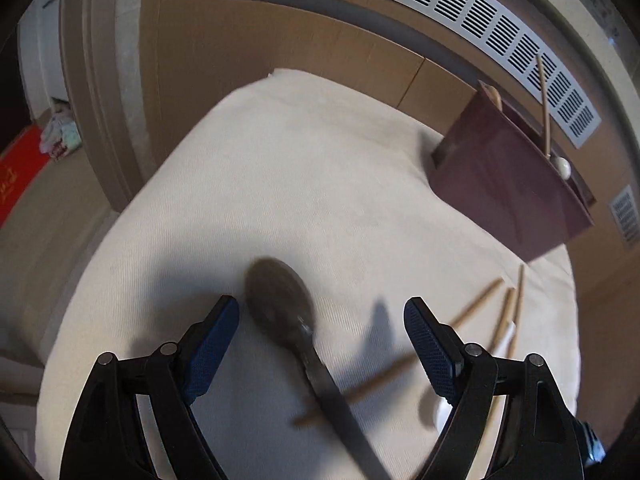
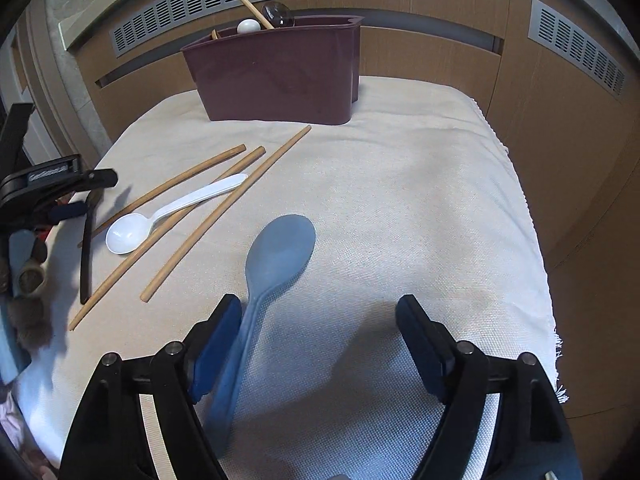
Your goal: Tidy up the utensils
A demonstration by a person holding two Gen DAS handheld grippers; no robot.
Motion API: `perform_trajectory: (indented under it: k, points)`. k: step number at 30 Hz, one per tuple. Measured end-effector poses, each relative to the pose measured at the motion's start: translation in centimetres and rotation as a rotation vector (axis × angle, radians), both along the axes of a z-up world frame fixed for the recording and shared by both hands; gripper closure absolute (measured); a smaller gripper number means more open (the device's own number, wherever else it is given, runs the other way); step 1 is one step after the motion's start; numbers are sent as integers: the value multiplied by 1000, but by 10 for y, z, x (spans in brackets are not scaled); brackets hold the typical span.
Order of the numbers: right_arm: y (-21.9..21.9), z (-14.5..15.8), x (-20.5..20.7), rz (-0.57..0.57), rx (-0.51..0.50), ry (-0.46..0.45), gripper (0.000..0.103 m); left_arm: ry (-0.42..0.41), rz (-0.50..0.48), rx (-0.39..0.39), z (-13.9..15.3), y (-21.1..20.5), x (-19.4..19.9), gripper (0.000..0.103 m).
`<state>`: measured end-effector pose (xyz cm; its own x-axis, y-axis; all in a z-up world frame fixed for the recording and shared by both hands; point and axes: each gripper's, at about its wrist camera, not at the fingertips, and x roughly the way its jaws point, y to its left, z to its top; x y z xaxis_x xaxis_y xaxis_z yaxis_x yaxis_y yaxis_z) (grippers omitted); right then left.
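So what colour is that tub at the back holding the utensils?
The tub is a dark maroon, plain with no pattern; the right wrist view shows it best.

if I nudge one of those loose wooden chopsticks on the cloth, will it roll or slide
The chopsticks look round and thin, so one would probably roll sideways. The woven cloth likely resists sliding. They look stiff and light, and may knock the white spoon between them.

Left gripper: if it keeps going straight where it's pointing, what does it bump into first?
Probably the dark spoon. It lies on the cloth between the open fingers of the left gripper, right ahead. The picture is blurry, so the gap is hard to judge.
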<state>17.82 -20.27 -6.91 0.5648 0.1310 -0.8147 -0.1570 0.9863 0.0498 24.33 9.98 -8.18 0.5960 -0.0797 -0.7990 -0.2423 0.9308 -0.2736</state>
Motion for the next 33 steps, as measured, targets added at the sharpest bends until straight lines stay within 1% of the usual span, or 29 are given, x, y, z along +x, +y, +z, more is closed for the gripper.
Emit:
perform_trajectory:
  k: [1,2,3,4,5,6,7,9,12,13,15,17,19,20,22,23,24,26,28,30,31,32,33]
  points:
    - [0,0,0,0,-1,-1,25,-3,-4,35,0,-2,5,26]
    - [0,0,0,-1,-2,-2,25,-6,-12,63,-1,-3,6,35]
    - [0,0,0,-2,-3,-2,24,-10,-25,89,-2,-5,7,40]
    - [0,-1,0,-2,-3,-2,24,-15,-42,117,-2,-6,7,47]
    - [0,-1,0,-1,-4,-2,24,-21,-56,134,-3,-7,4,55]
    - [0,-1,0,-1,-6,-2,24,-29,-75,146,-3,-8,2,60]
    - [1,-1,0,0,-8,-3,24,-40,-98,141,-3,-6,0,68]
    - [1,-1,0,1,-10,-3,24,-56,-137,117,-2,-6,-6,68]
    - [2,-1,1,-2,-17,0,24,-81,-239,143,3,-17,-20,68]
    - [3,-1,2,-4,-20,1,24,-72,-288,161,3,-25,-25,68]
    - [7,-2,7,-9,-24,9,24,-40,-337,197,2,-37,-33,68]
    - [13,-2,13,-10,-26,24,24,-20,-363,225,1,-44,-39,68]
    - [20,-3,20,-2,-28,42,26,-7,-371,229,3,-46,-42,67]
    - [23,-4,23,0,-37,45,34,1,-372,223,4,-45,-43,67]
    - [32,-3,26,22,-87,21,53,19,-372,215,5,-43,-44,67]
    - [36,-1,26,48,-91,21,70,29,-370,207,6,-41,-44,66]
    - [39,2,26,61,-92,23,71,45,-366,193,7,-38,-44,65]
    - [39,8,24,70,-85,3,71,81,-352,170,6,-33,-42,60]
    - [38,15,19,74,-100,-29,71,109,-349,160,6,-30,-39,60]
    - [35,19,15,74,-106,-46,71,153,-360,169,4,-33,-33,60]
    - [34,21,14,76,-107,-48,71,176,-374,179,4,-35,-30,58]
    - [33,23,13,79,-112,-51,71,204,-396,190,3,-39,-26,55]
    - [32,24,11,79,-122,-58,71,234,-426,205,3,-43,-23,55]
